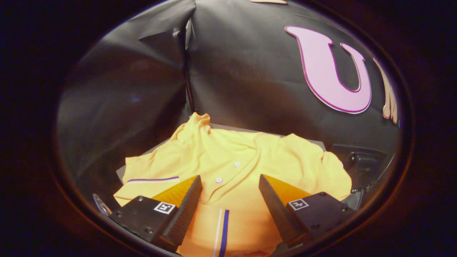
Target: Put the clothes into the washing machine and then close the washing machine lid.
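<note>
A yellow polo shirt (228,160) with white buttons and purple-and-white trim lies crumpled on a grey surface (314,142) below the black cloth wall. My gripper (230,180) hovers just over the shirt's button placket with its fingers wide apart, and the fabric shows in the gap between them. Neither finger presses on the cloth. A dark machine part (360,164) sits to the right of the shirt, partly covered by it.
Black cloth walls meet in a corner behind the shirt. A shiny curved metal edge (101,205) peeks out beside the left finger. The grey surface ends close behind the shirt.
</note>
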